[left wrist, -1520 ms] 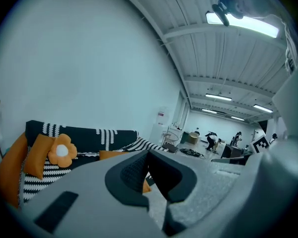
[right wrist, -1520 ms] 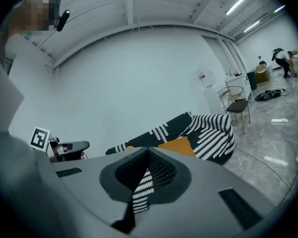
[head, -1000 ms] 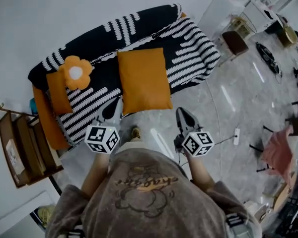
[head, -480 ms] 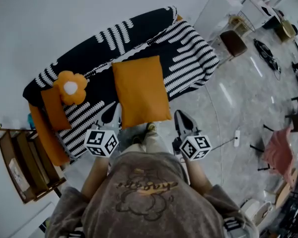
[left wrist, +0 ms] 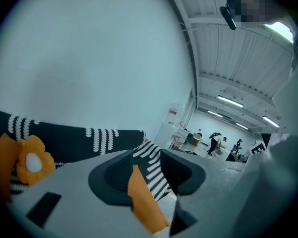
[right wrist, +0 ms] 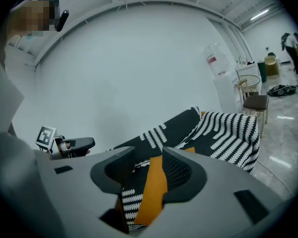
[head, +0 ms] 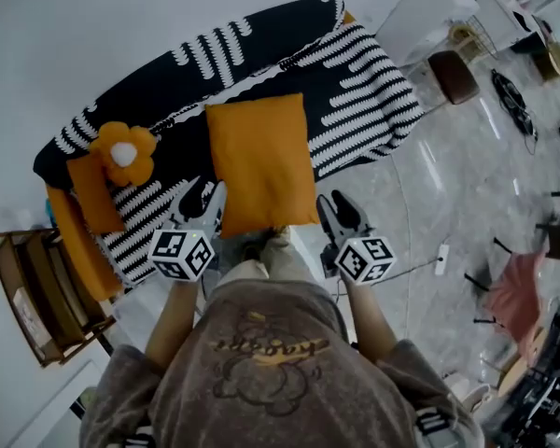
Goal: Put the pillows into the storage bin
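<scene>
The left tool point(head: 203, 198) and right tool point(head: 336, 209), jaws just opened and gripping nothing, flank the orange pillow point(head: 261, 161) at the sofa's point(head: 364, 82) front edge.

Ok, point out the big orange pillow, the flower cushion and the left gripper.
big orange pillow point(head: 261, 161), head view, middle of its face.
flower cushion point(head: 121, 154), head view, its white centre.
left gripper point(head: 205, 197), head view, between its fingertips.

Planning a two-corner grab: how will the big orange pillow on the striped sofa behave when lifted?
The big orange pillow looks plump and soft-edged, so it will probably sag rather than stay flat. Apparently stuffed fabric, it is likely light for its size. Its cover looks matte, so it should hardly slip, and lying flat on the sofa it won't roll.
</scene>
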Tool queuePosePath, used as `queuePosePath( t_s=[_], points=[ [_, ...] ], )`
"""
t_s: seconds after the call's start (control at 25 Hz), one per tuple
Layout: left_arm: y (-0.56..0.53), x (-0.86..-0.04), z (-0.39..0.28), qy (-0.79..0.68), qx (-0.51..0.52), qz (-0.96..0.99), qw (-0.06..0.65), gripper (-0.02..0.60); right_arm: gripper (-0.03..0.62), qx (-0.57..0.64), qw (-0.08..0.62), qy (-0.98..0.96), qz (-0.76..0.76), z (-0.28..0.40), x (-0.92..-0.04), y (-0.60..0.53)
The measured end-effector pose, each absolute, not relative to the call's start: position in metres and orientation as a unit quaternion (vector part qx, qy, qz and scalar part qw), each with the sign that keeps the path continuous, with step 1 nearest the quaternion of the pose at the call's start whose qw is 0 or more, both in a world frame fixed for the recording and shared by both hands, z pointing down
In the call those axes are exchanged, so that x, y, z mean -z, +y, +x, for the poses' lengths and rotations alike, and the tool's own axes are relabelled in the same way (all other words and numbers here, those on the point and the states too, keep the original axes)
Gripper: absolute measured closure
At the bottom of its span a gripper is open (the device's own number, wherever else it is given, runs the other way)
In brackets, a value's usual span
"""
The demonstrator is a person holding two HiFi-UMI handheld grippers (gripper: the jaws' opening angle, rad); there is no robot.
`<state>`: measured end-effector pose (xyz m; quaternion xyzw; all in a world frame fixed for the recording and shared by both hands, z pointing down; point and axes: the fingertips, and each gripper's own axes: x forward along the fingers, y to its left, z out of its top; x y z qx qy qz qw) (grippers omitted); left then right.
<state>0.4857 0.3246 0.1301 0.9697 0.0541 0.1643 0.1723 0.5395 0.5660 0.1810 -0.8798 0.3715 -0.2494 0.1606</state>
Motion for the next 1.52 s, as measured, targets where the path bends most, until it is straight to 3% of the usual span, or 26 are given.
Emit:
queuePosePath(
  t_s=[0.2,0.36,1.2,1.52],
  points=[
    [0.306,-0.186,0.519,0.023,-0.205,0.955,0.213,0.229,0.215,0.286,0.159,0.387,-0.862,0.577,-0.228,0.544],
    [0.295,-0.241,0.542,0.01,-0.235,0.948,0.216,0.167,0.137,0.325,0.155,0.392,-0.847,0.604,-0.283,0.535],
    [0.244,-0.642,0.609,-0.03,-0.39,0.884,0.257,0.146,0.112,0.481,0.092,0.365,-0.792,0.703,-0.669,0.523],
    [0.25,-0.688,0.612,-0.036,-0.347,0.892,0.288,0.13,0.088,0.502,0.215,0.349,-0.761,0.698,-0.714,0.524]
  ],
)
